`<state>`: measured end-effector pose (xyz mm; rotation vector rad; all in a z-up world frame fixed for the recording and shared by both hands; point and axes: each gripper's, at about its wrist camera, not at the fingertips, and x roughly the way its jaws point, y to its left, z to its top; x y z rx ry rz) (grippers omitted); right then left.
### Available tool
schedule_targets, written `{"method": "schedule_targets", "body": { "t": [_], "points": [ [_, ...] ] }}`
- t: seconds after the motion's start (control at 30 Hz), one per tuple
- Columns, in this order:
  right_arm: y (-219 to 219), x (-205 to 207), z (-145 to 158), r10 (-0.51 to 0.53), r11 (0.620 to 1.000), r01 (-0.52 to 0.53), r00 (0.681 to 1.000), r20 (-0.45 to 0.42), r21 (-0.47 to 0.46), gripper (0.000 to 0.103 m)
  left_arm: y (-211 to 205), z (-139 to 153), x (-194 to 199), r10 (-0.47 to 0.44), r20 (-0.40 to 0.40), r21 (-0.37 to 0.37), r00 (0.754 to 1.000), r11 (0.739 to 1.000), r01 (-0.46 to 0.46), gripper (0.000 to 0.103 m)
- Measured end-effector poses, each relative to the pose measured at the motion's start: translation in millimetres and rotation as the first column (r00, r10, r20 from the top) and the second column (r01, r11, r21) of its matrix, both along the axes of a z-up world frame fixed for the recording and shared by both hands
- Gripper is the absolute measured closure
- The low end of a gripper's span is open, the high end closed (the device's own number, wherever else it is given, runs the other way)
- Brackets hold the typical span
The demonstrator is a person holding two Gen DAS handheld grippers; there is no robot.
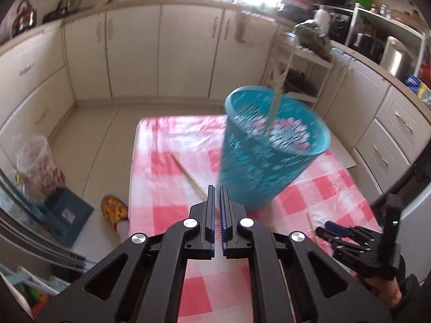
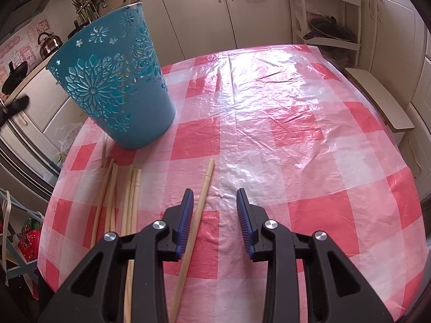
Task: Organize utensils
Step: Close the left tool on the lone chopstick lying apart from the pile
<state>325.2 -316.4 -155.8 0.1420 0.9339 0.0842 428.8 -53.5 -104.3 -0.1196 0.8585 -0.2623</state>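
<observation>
Blue basket, left wrist view: perforated plastic basket (image 1: 272, 148) stands on the bench (image 1: 172, 215), blurred; one chopstick (image 1: 280, 88) leans inside it, its end above the rim.
Left hand-held gripper (image 1: 217, 204): jaws pressed together, nothing between them.
Loose chopstick (image 1: 192, 176): lies on the checked cloth just left of the basket.
Right hand-held gripper, left wrist view (image 1: 342, 238): low at right edge.
Right wrist view: right hand-held gripper jaws spread, pads clear of everything.
Single chopstick (image 2: 198, 215): flat on the cloth, just inside the left pad, apart from it.
Chopstick bundle (image 2: 121, 202): lies left of the gripper, near the basket base.
</observation>
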Motion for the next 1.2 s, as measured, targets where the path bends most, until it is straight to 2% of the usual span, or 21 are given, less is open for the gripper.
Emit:
{"method": "schedule_targets", "body": {
  "t": [0.1, 0.17, 0.2, 0.23, 0.27, 0.57, 0.6, 0.63, 0.7, 0.73, 0.77, 0.8, 0.9, 0.97, 1.03, 1.1, 1.17, 1.2],
  "points": [
    [5.3, -0.4, -2.3, 0.011, 1.000, -0.011, 1.000, -0.003, -0.013, 0.068, 16.5, -42.9, 20.8, 0.068, -0.099, -0.033, 0.993, 0.997, -0.071, 0.090],
    [7.6, -0.1, -2.6, 0.013, 1.000, -0.013, 1.000, -0.001, -0.021, 0.066, 15.7, -55.1, 37.6, 0.108, -0.108, -0.010, 0.988, 0.994, -0.110, 0.071],
    [8.9, 0.0, -2.8, 0.014, 1.000, -0.014, 1.000, 0.001, -0.025, 0.065, 11.2, -58.3, 47.1, 0.119, -0.099, 0.017, 0.988, 0.993, -0.117, 0.066],
    [10.3, 0.4, -3.1, 0.016, 0.999, -0.016, 1.000, 0.003, -0.031, 0.065, 7.0, -62.0, 55.6, 0.128, -0.091, 0.045, 0.988, 0.991, -0.124, 0.055],
    [11.6, 1.0, -3.2, 0.019, 0.999, -0.019, 1.000, 0.005, -0.040, 0.064, 3.2, -65.3, 64.0, 0.137, -0.085, 0.070, 0.987, 0.989, -0.131, 0.050],
    [12.0, 0.2, -3.5, 0.034, 0.998, -0.034, 0.999, 0.011, -0.051, 0.063, -25.2, -95.7, 123.2, 0.181, -0.096, 0.255, 0.979, 0.955, -0.151, 0.044],
    [11.9, 0.2, -3.2, 0.036, 0.998, -0.035, 0.999, 0.011, -0.049, 0.063, -28.4, -98.6, 127.3, 0.179, -0.109, 0.294, 0.978, 0.946, -0.140, 0.044],
    [11.8, 0.1, -3.2, 0.036, 0.998, -0.036, 0.999, 0.010, -0.046, 0.063, -29.2, -97.1, 128.1, 0.166, -0.100, 0.297, 0.981, 0.946, -0.130, 0.047],
    [10.1, 0.9, -3.1, 0.038, 0.999, -0.038, 0.999, 0.008, -0.039, 0.063, -29.5, -95.4, 126.6, 0.102, -0.105, 0.274, 0.989, 0.959, -0.070, 0.065],
    [9.5, 0.9, -3.0, 0.037, 0.999, -0.037, 0.999, 0.007, -0.034, 0.063, -33.2, -94.2, 125.1, 0.054, -0.104, 0.271, 0.993, 0.962, -0.024, 0.084],
    [8.9, 1.8, -2.9, 0.037, 0.999, -0.037, 0.999, 0.006, -0.028, 0.063, -36.8, -94.3, 122.9, 0.015, -0.105, 0.279, 0.994, 0.960, 0.015, 0.091],
    [7.4, 2.8, -3.0, 0.035, 0.999, -0.035, 0.999, 0.004, -0.021, 0.063, -40.6, -93.9, 120.7, -0.026, -0.105, 0.290, 0.994, 0.955, 0.056, 0.092],
    [4.5, 3.5, -3.0, 0.027, 1.000, -0.027, 1.000, 0.000, 0.000, 0.063, -42.4, -91.9, 113.7, -0.170, -0.133, 0.256, 0.976, 0.946, 0.200, 0.095],
    [3.8, 3.2, -2.6, 0.025, 1.000, -0.025, 1.000, -0.001, 0.004, 0.063, -38.7, -90.3, 111.3, -0.204, -0.159, 0.242, 0.966, 0.940, 0.239, 0.095],
    [4.3, 3.9, -2.7, 0.025, 1.000, -0.025, 1.000, -0.001, 0.003, 0.063, -32.4, -89.4, 110.3, -0.210, -0.180, 0.248, 0.961, 0.936, 0.251, 0.095],
    [5.0, 3.8, -2.9, 0.026, 1.000, -0.026, 1.000, 0.000, -0.002, 0.062, -29.2, -89.2, 111.0, -0.180, -0.171, 0.308, 0.969, 0.924, 0.226, 0.094],
    [6.2, 3.4, -2.9, 0.029, 1.000, -0.029, 1.000, 0.002, -0.011, 0.061, -24.8, -90.3, 114.3, -0.144, -0.162, 0.339, 0.976, 0.921, 0.193, 0.081],
    [6.7, 3.3, -3.2, 0.030, 0.999, -0.030, 1.000, 0.003, -0.016, 0.061, -22.7, -90.2, 116.0, -0.127, -0.156, 0.339, 0.980, 0.925, 0.174, 0.080]
  ]
}}
